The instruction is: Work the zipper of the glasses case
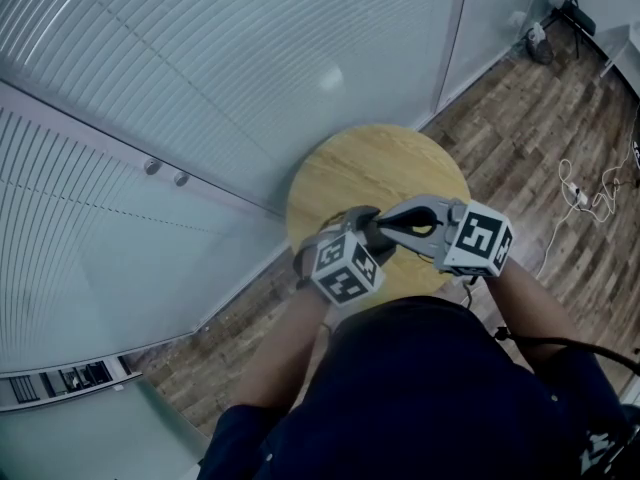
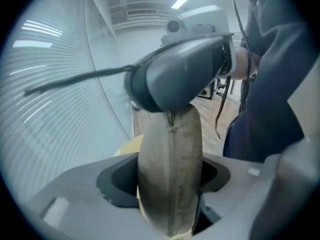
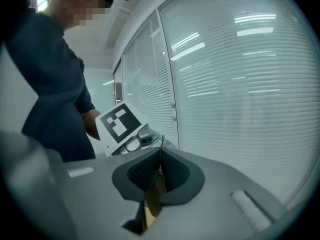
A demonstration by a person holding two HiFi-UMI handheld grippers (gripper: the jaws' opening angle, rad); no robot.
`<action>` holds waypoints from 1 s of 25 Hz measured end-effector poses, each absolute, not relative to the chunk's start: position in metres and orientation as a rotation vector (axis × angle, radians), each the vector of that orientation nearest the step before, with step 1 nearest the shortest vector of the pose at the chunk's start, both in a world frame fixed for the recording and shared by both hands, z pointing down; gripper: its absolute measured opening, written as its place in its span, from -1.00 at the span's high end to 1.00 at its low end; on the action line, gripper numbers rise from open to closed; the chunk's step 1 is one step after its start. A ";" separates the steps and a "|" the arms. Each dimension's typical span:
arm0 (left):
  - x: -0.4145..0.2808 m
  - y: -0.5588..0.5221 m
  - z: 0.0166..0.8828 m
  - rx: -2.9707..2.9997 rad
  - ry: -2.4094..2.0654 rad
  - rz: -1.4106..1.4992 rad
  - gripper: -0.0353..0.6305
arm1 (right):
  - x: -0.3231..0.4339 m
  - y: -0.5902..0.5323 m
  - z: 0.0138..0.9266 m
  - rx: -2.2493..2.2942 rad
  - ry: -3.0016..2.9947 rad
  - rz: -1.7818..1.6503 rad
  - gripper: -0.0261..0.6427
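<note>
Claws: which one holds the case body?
Left claw: clamped mid-body on the grey-beige fabric glasses case. Right claw only pinches the small zip tab at its end.

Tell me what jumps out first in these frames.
A grey-beige glasses case fills the middle of the left gripper view, clamped between the jaws of the left gripper. At the case's far end, the right gripper has its jaws shut on what looks like the zipper pull. In the head view, both are held together above a round wooden table beside a glass wall with blinds.
</note>
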State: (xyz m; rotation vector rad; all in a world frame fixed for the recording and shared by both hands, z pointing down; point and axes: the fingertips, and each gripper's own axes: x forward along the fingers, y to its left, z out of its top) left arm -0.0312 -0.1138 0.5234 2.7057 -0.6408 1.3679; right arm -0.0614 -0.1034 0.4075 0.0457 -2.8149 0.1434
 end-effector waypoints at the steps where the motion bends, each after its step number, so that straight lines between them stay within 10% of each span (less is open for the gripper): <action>1: -0.031 -0.113 0.520 2.702 -0.636 1.332 -0.03 | -0.059 -0.104 0.403 0.049 -2.844 0.131 0.88; 25: -0.012 -0.102 0.453 2.686 -0.472 0.515 0.00 | -0.022 -0.129 0.353 0.090 -3.259 0.602 0.89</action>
